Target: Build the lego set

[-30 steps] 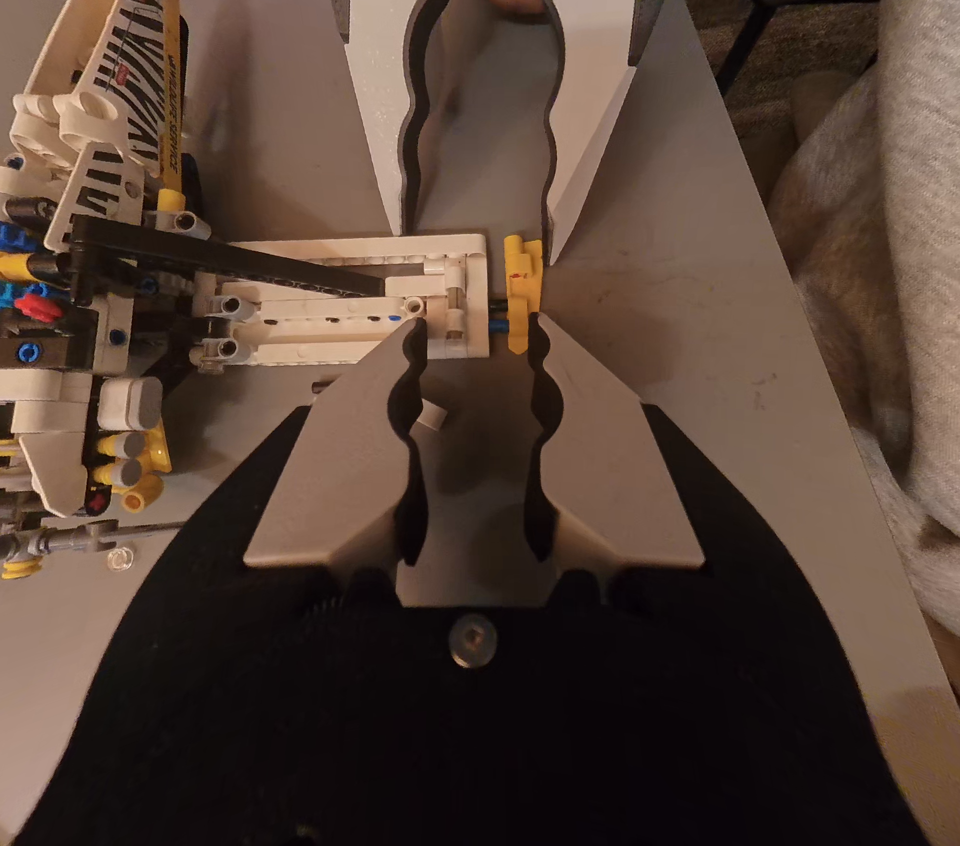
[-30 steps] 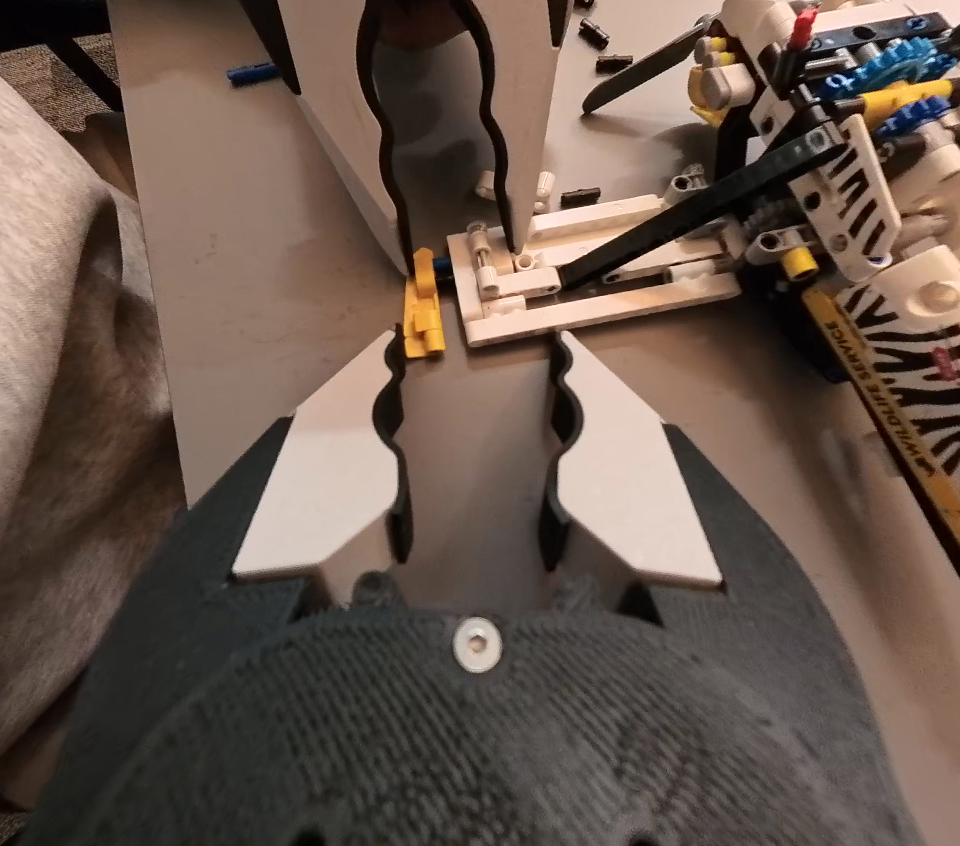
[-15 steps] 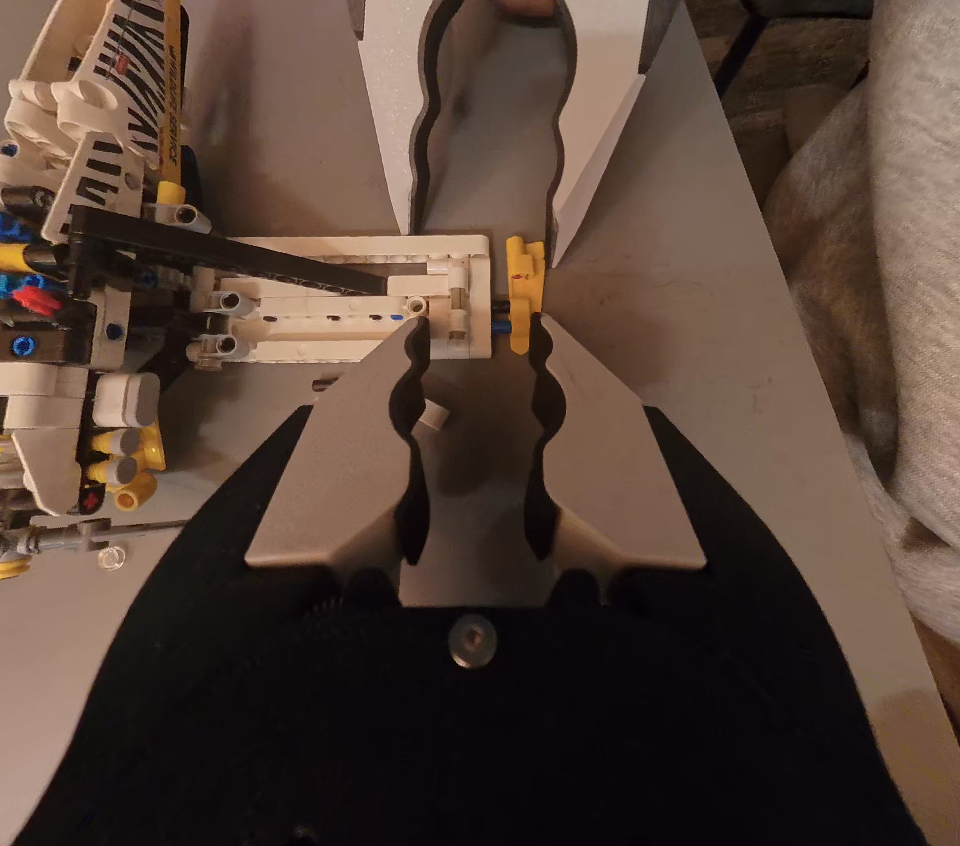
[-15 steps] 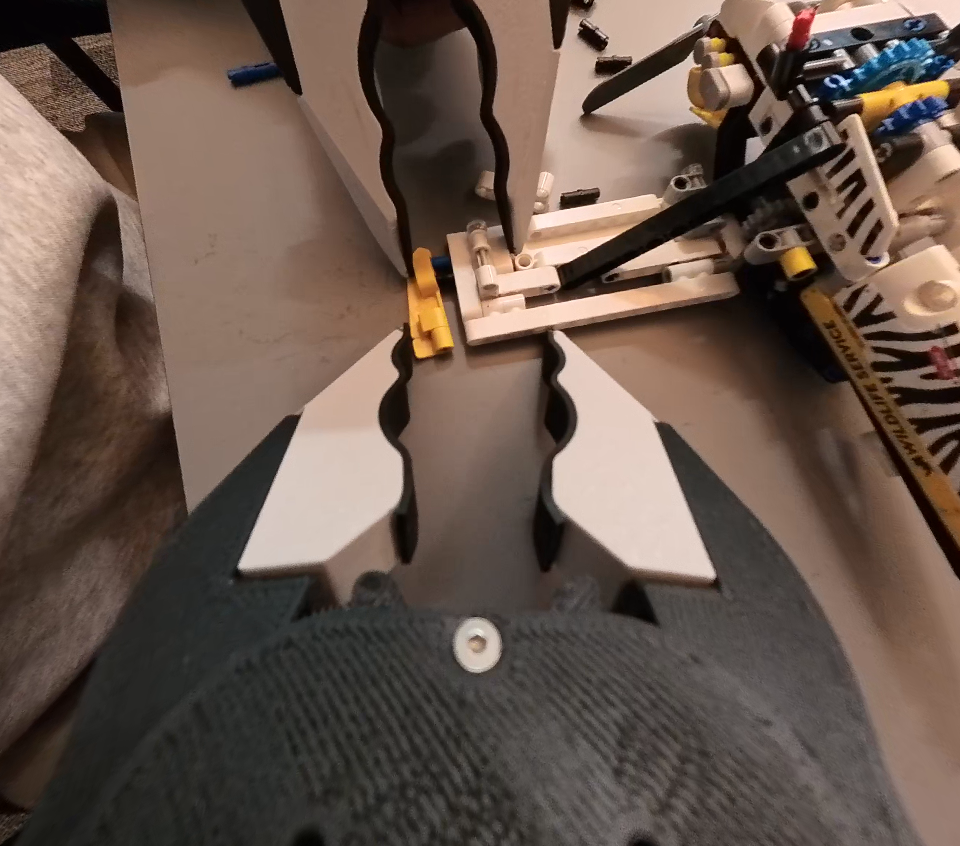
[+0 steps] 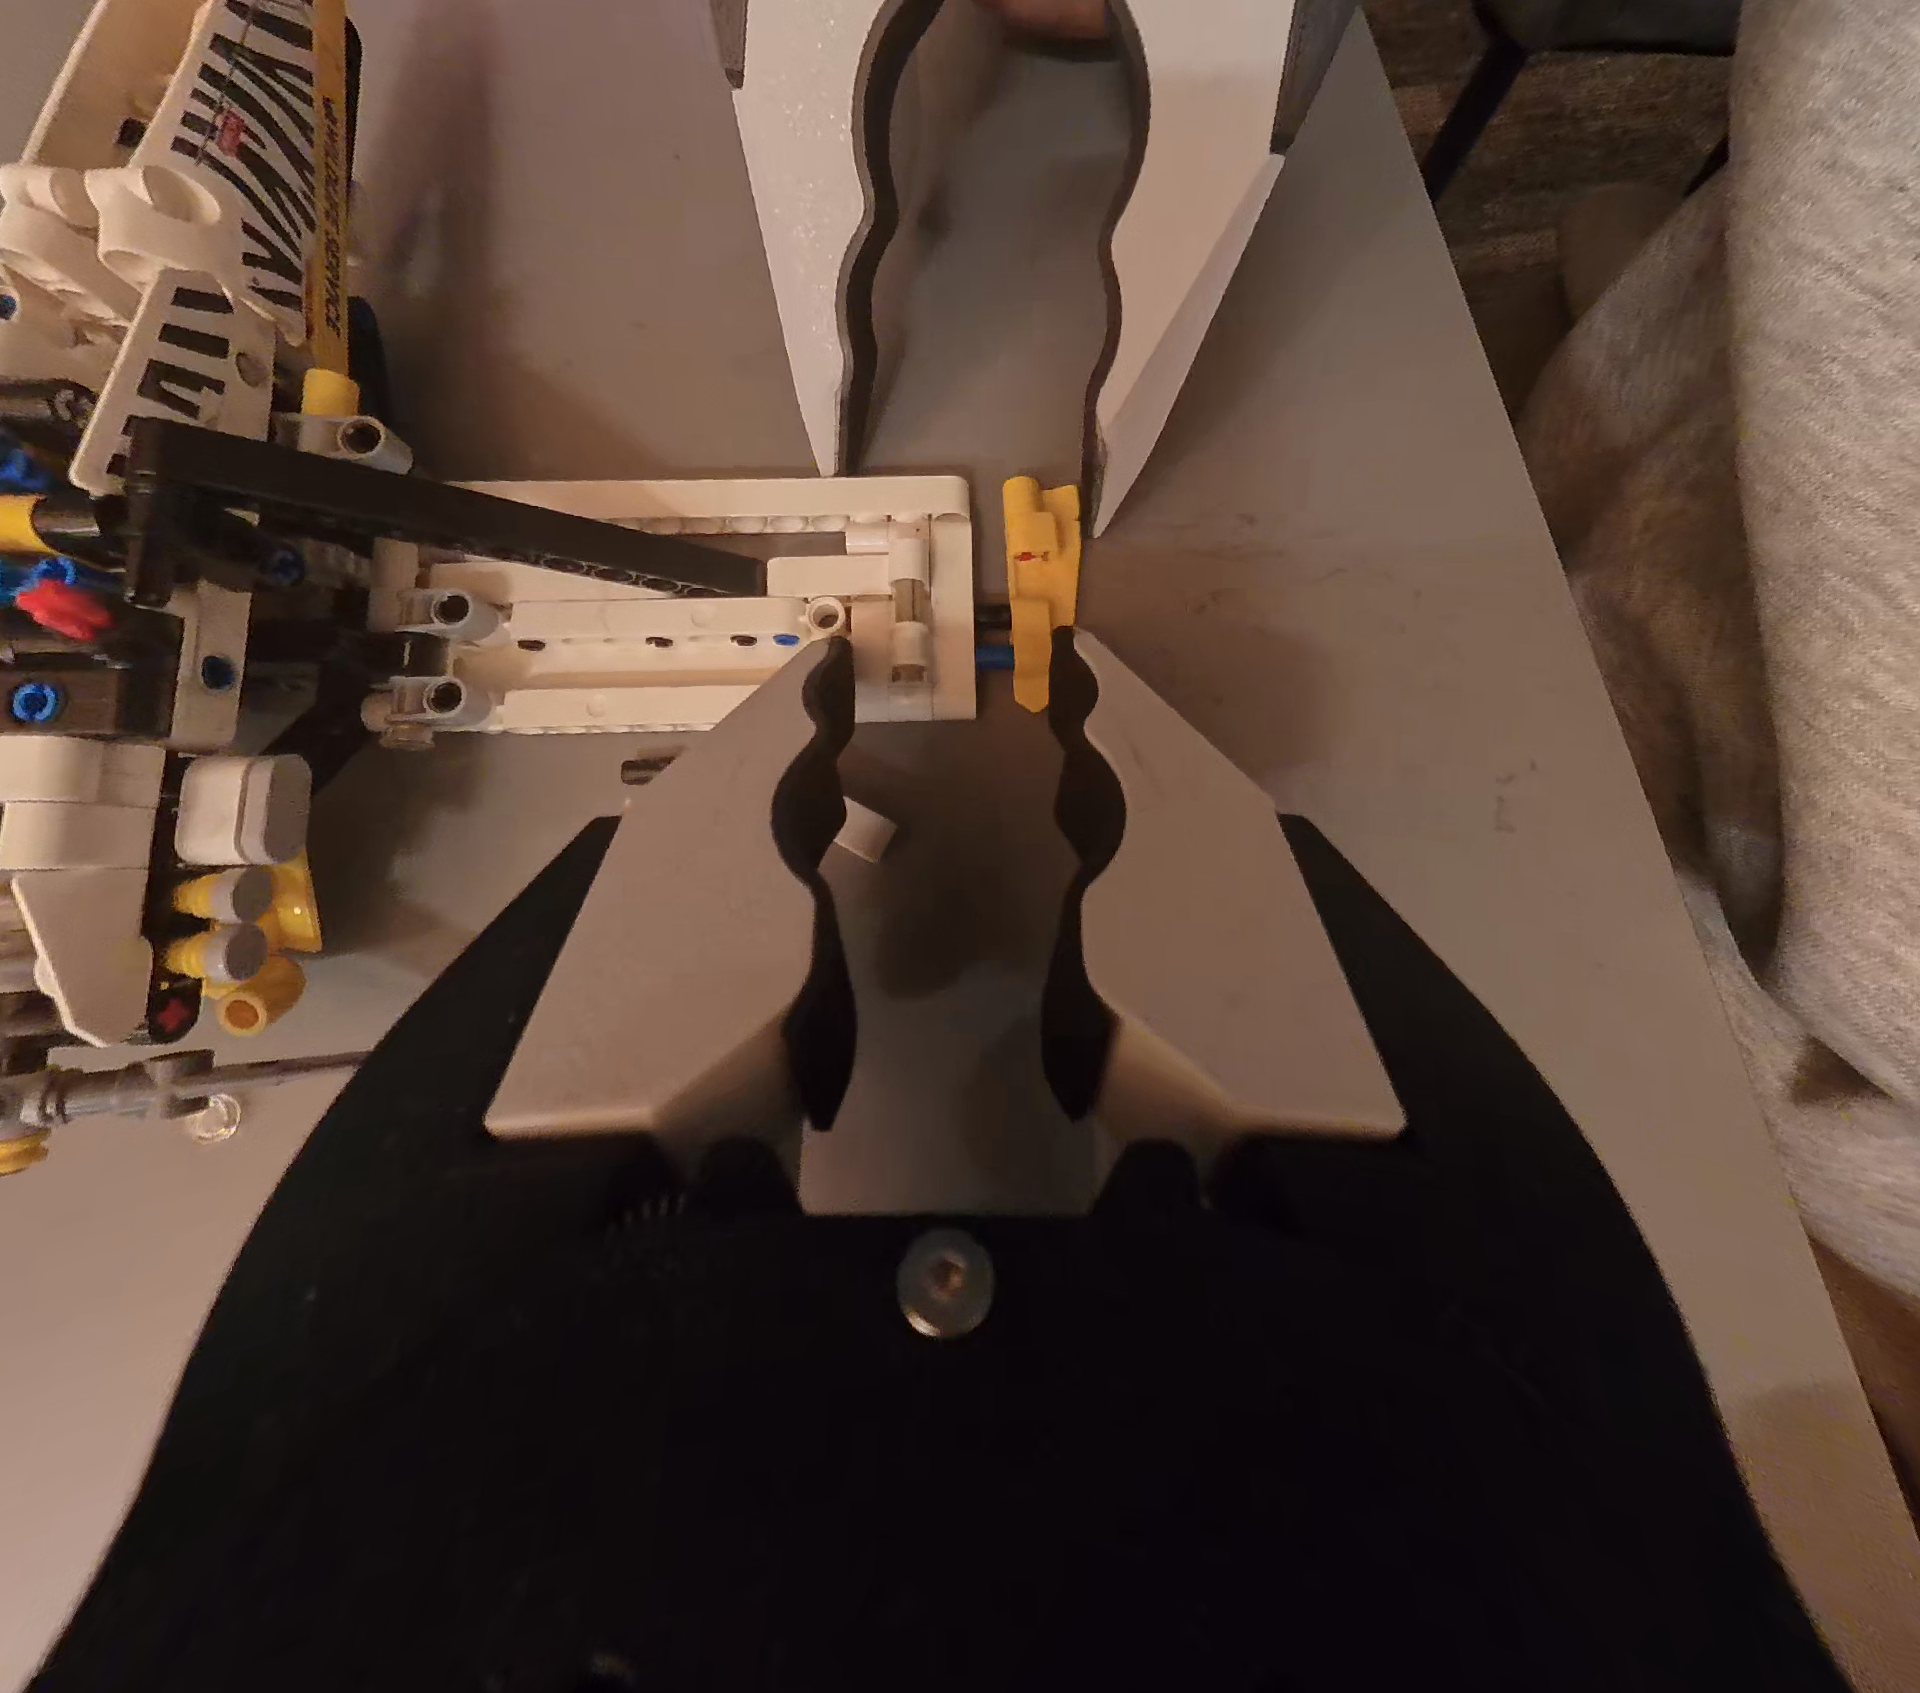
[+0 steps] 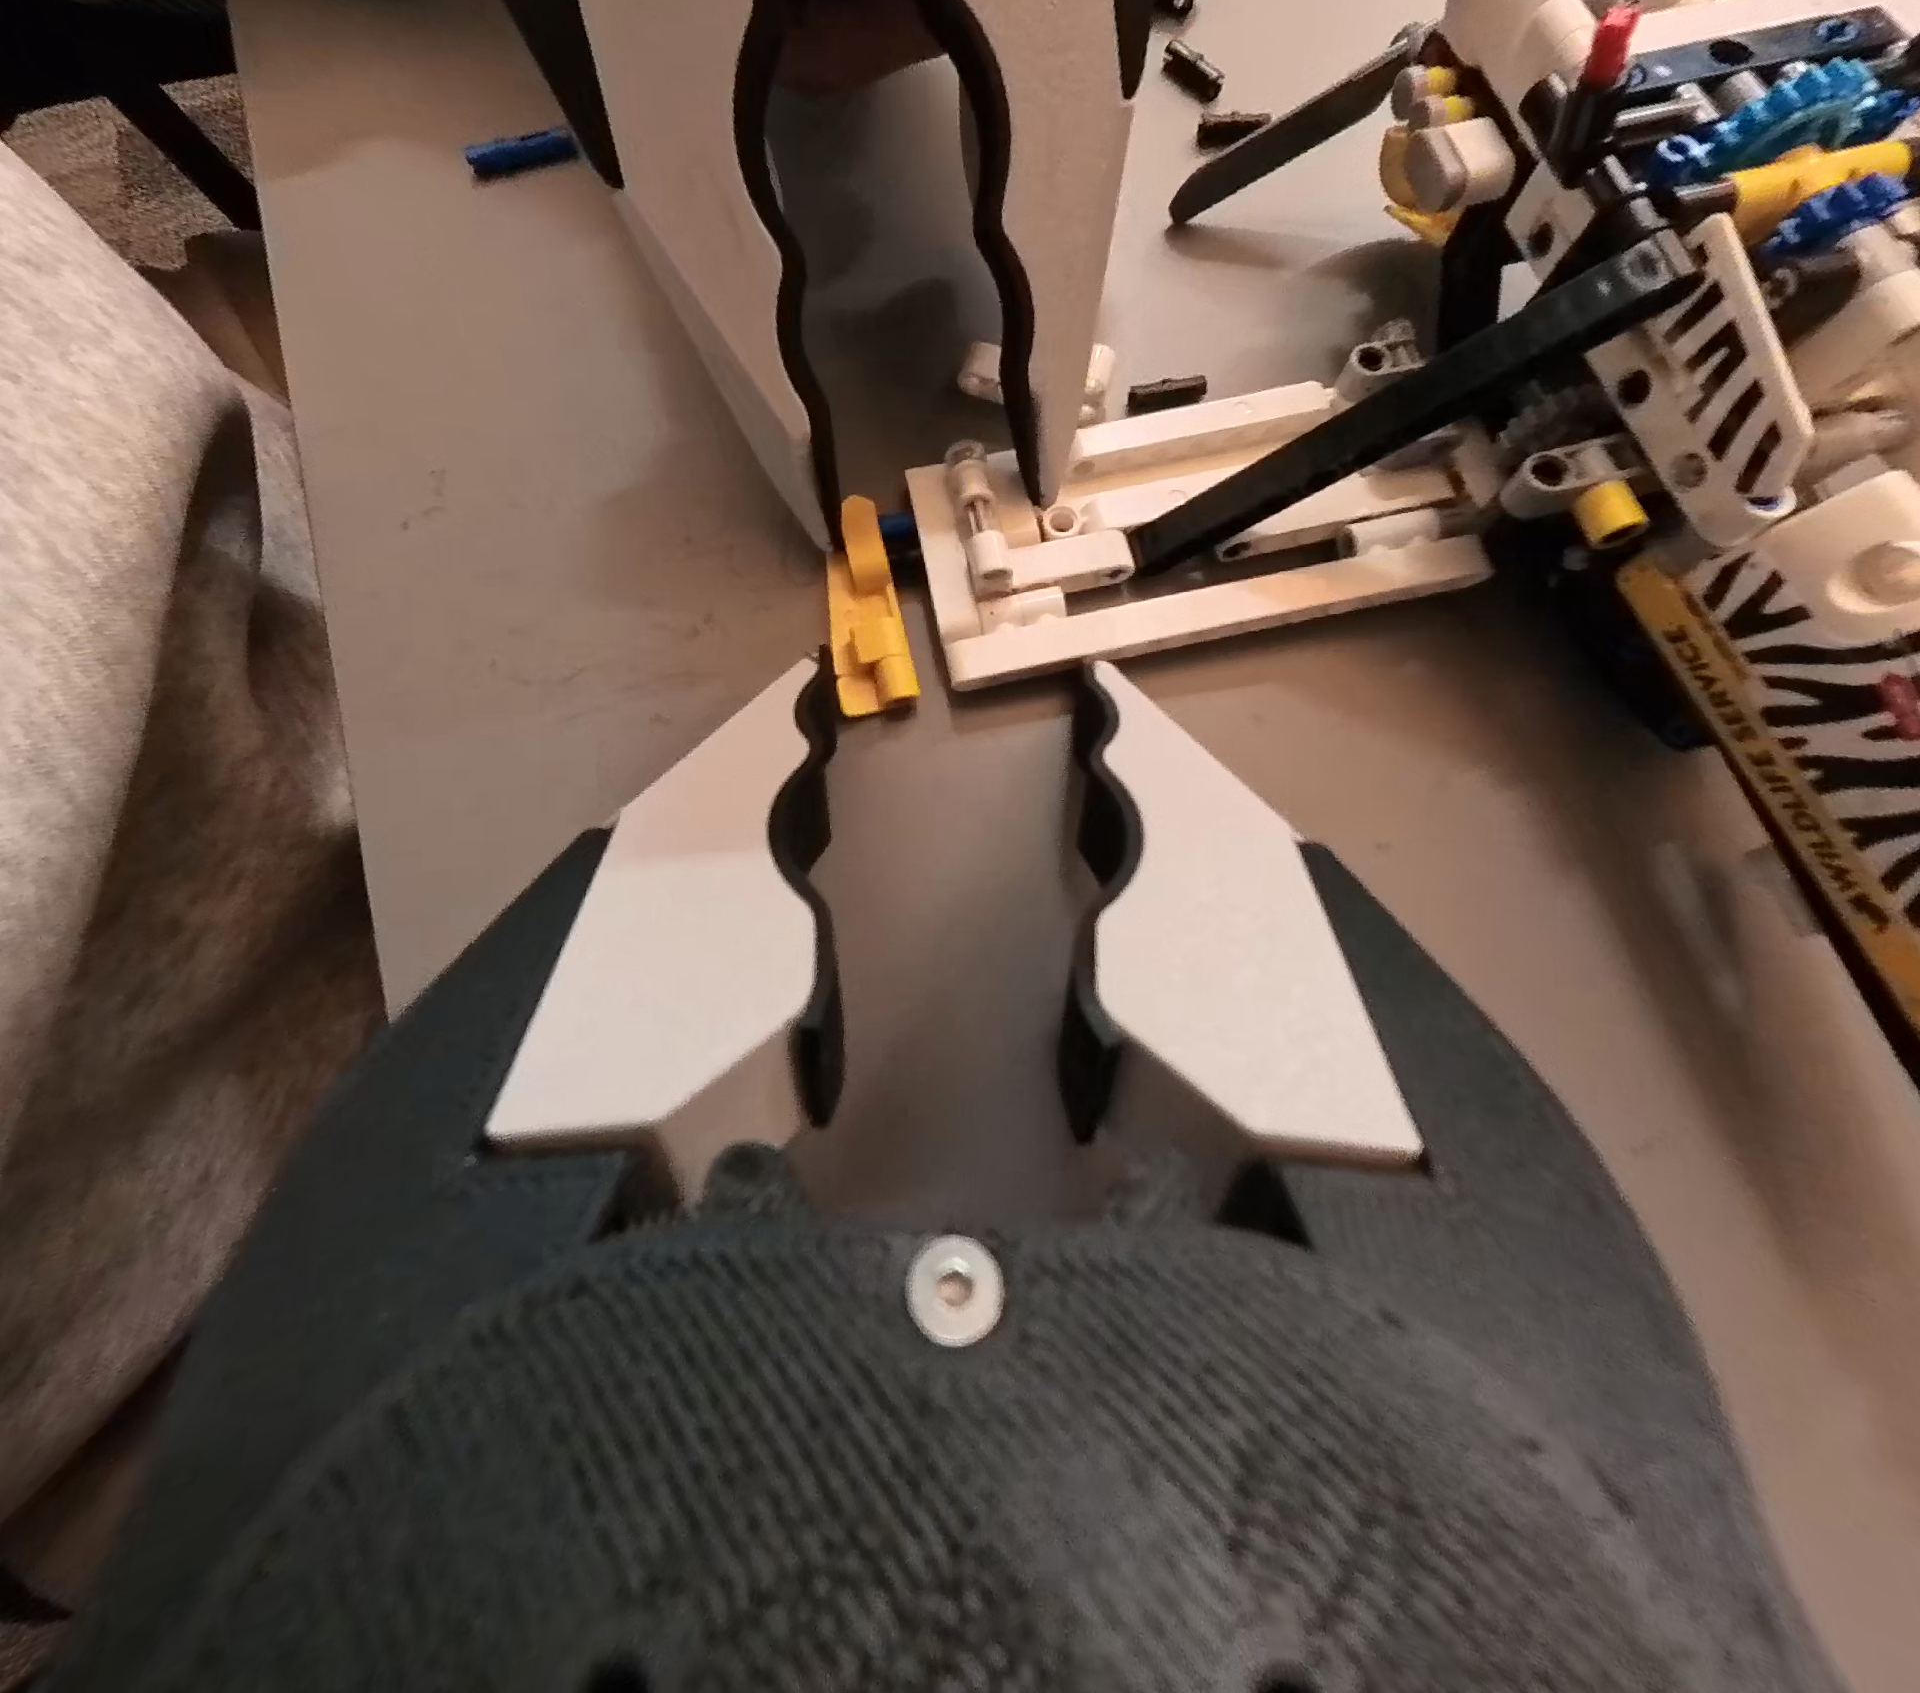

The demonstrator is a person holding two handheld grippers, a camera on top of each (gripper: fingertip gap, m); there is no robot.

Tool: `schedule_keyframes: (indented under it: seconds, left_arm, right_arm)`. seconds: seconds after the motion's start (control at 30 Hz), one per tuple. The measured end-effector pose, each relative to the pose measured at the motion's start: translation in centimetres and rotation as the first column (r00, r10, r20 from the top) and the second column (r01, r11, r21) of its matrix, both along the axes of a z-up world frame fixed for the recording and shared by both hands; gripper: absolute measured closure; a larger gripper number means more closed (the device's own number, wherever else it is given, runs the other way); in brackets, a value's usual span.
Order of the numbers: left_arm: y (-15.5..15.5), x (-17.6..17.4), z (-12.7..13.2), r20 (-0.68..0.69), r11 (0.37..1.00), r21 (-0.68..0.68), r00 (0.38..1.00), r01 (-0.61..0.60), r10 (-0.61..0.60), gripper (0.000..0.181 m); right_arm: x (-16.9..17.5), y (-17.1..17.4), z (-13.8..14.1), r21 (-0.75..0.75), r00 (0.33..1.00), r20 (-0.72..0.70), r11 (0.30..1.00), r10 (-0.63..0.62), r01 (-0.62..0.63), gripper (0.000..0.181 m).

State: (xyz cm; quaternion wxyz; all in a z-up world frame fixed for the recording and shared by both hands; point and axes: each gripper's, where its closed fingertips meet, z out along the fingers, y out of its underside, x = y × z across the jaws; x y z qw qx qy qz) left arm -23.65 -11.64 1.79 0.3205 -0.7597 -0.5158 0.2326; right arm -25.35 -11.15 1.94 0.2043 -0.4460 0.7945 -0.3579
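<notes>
The small yellow plastic connector piece (image 5: 1039, 589) sits at the free end of the flat white beam frame (image 5: 727, 604) that juts out from the zebra-striped white, black and yellow model (image 5: 197, 355), and the coming move turns on how that piece lies between the two tools. It lies near the counter (image 5: 1299, 604) edge beside the grey fabric, its long axis running crosswise to the frame and along the line that joins the two tools, with a short blue pin (image 5: 995, 658) bridging the narrow gap to the frame's end. The left tongs (image 5: 951, 656) and the right tongs (image 6: 951, 672) face each other from opposite sides, both spread open and gripping nothing. Each straddles the joint: one fingertip (image 5: 1062, 651) of the left pair is just beside the yellow piece's outer face and the other rests at the frame's top, while the right pair stands likewise, one tip at the yellow piece's other end. Neither is clearly nearer. Closing either pair would probably press the yellow piece along the pin toward the frame.
</notes>
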Motion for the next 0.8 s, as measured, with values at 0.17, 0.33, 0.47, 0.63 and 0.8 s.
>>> schedule_keyframes:
  seconds: [0.17, 0.33, 0.47, 0.63, 0.8]
  left_arm:
    - [0.0, 0.0, 0.0, 0.003, 1.0, 0.017, 1.0, 0.003, -0.003, 0.145]
    - [0.2, 0.0, 0.3, -0.004, 0.999, 0.039, 1.0, 0.015, -0.015, 0.149]
    - [0.2, 0.0, 0.3, -0.007, 0.999, 0.031, 1.0, 0.014, -0.013, 0.149]
    - [0.1, 0.0, 0.3, -0.014, 1.0, 0.019, 1.0, 0.011, -0.011, 0.149]
    - [0.1, 0.0, 0.3, -0.02, 1.0, -0.005, 1.0, 0.008, -0.008, 0.148]
  right_arm:
    - [0.0, 0.0, 0.1, 0.006, 1.0, 0.006, 1.0, 0.003, -0.003, 0.135]
    - [-0.1, -0.1, 0.5, 0.014, 0.999, 0.044, 1.0, -0.004, 0.003, 0.13]
    - [-0.2, -0.5, 1.0, -0.034, 0.999, 0.047, 0.999, -0.006, 0.007, 0.124]
    - [0.2, -0.5, 0.3, -0.1, 0.997, -0.068, 0.994, 0.038, -0.045, 0.12]
    - [0.0, -0.9, 0.5, -0.131, 0.992, -0.118, 0.989, 0.048, -0.063, 0.119]
